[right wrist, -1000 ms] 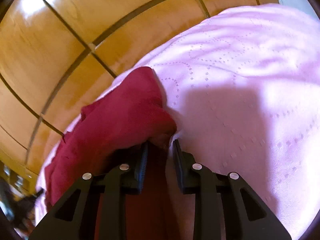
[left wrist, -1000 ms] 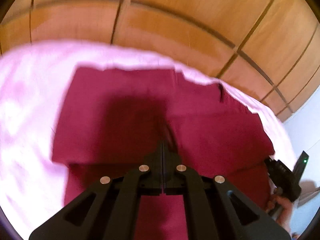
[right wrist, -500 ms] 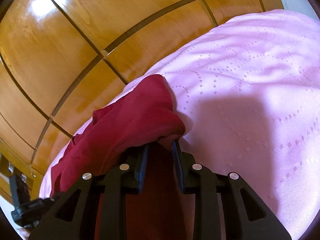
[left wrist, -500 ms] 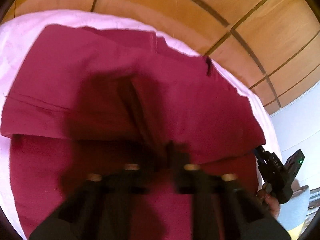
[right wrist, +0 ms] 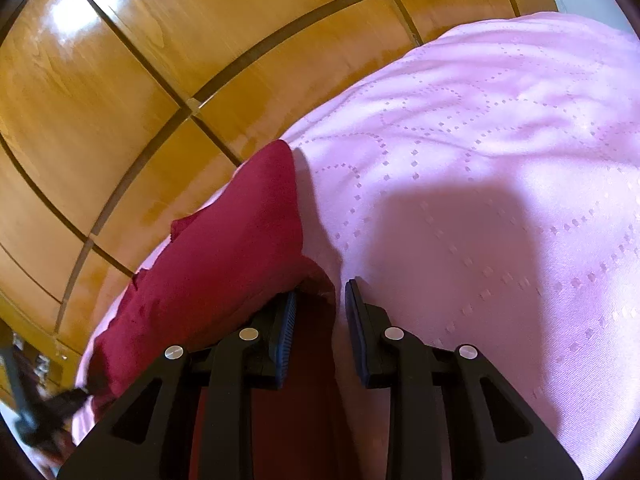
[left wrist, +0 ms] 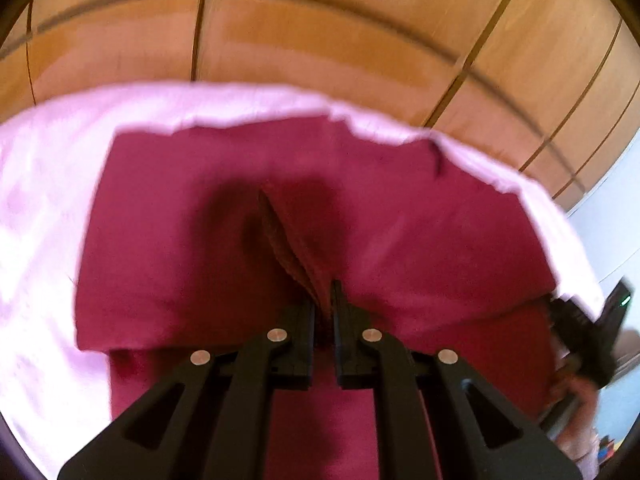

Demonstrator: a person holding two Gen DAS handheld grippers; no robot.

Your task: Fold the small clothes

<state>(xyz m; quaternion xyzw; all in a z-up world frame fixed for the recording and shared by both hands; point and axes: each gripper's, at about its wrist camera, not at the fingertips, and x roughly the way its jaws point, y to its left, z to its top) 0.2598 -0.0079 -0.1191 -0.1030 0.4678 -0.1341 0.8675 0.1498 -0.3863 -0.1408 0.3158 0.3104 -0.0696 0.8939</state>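
A dark red garment [left wrist: 224, 216] lies folded over on a pink bedspread [left wrist: 44, 184]. My left gripper [left wrist: 323, 300] sits over its middle, jaws nearly closed around a raised ridge of the cloth. In the right wrist view the garment [right wrist: 224, 256] lies at the left with its corner draped over the left finger. My right gripper [right wrist: 320, 304] is open, the folded corner between its jaws, resting on the bedspread [right wrist: 480, 184]. The right gripper also shows at the right edge of the left wrist view [left wrist: 584, 332].
A wooden panelled wall [left wrist: 320, 28] rises just behind the bed edge; it fills the upper left of the right wrist view [right wrist: 120, 80]. A white wall [left wrist: 612, 216] shows at the far right.
The left gripper was fully shut on the cloth a second ago; its jaws now stand slightly apart around the ridge. The right gripper's jaws have widened and the garment corner sits looser between them.
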